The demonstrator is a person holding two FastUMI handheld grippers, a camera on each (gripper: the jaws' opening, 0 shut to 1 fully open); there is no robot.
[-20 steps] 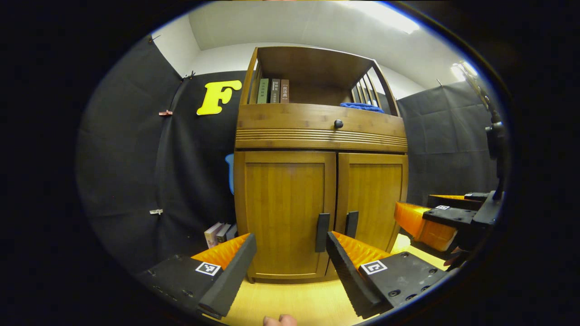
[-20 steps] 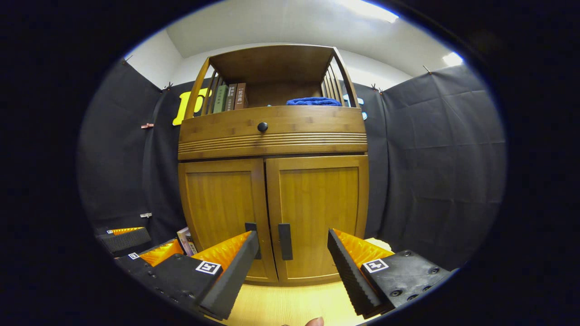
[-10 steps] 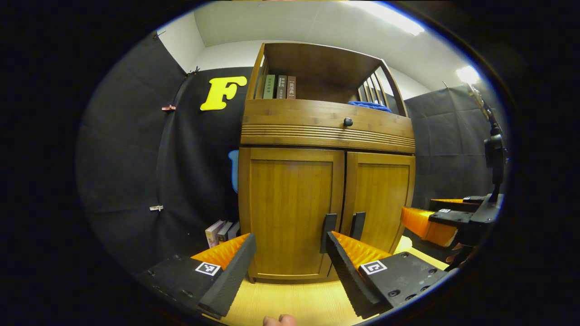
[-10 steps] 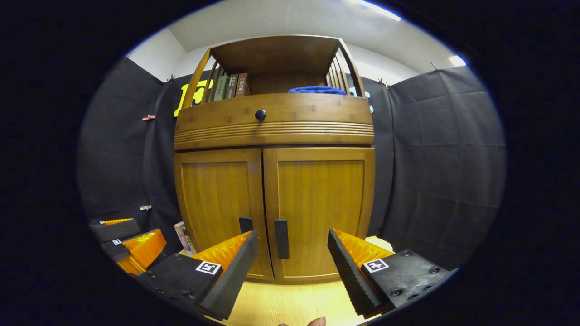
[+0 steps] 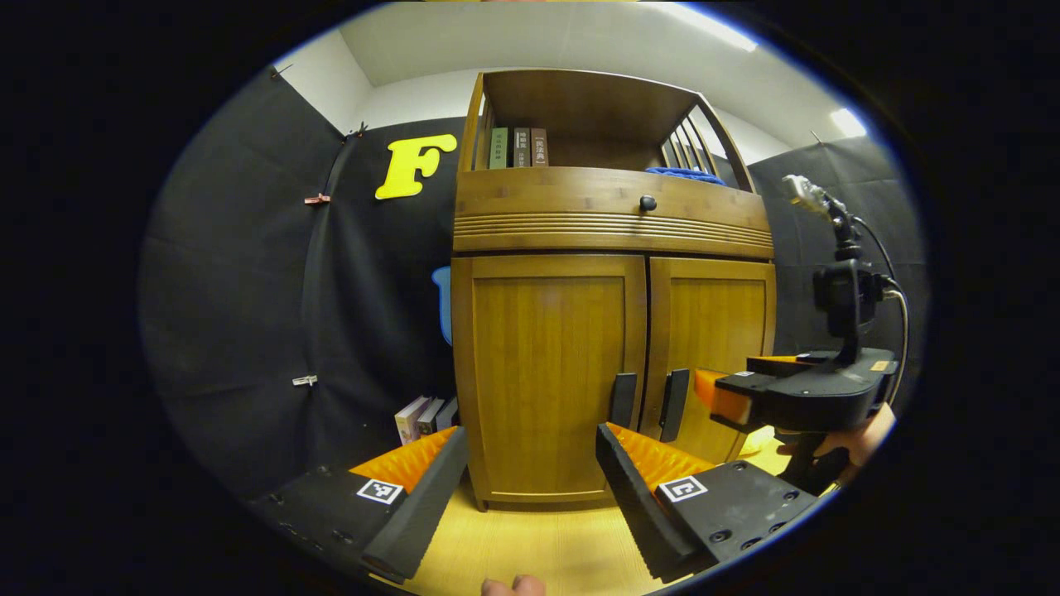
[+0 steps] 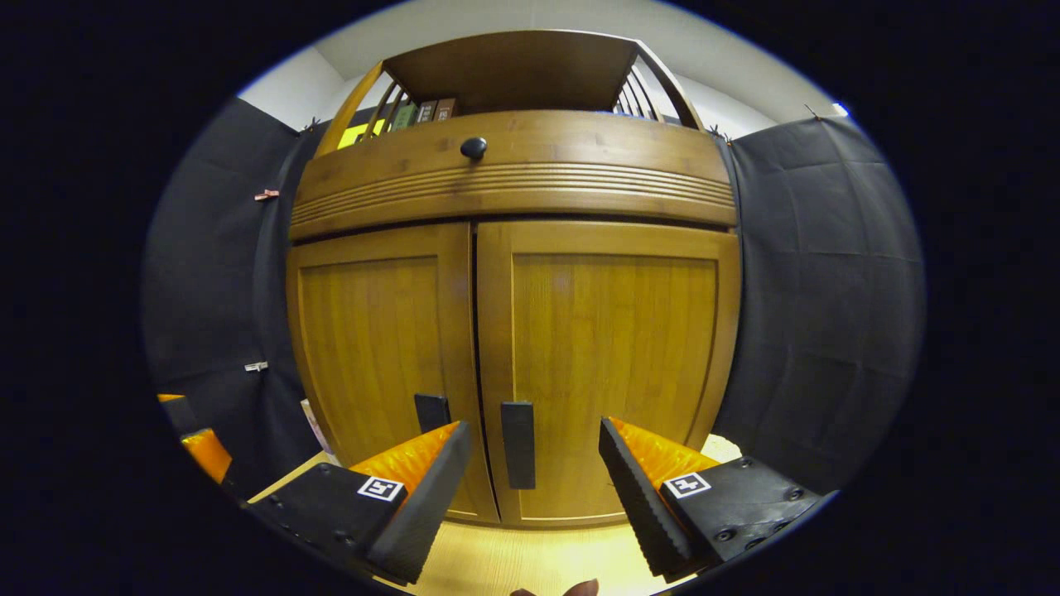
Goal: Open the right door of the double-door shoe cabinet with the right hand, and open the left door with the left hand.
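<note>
1. The shoe cabinet stands in front of me on the yellow wooden floor, and I use it as my landmark.
2. Both of its doors are closed: the left door and the right door meet at a thin centre seam.
3. Each door carries a dark upright handle just beside that seam, the left handle and the right handle, low on the cabinet.
4. My right gripper hovers in front of the right door with its jaws spread wide; the right handle shows in the gap between them, not touched.
5. My left gripper hangs before the left door, jaws likewise spread and holding nothing; the left handle sits just above my right-hand finger.
6. In the left gripper view my right gripper also shows off to the cabinet's right side, held by a hand.
7. Above the doors runs a drawer front with a round knob.
8. On the cabinet's open top shelf stand a few books, with a blue cloth to their right.
9. More books sit on the floor at the cabinet's left foot.
</note>
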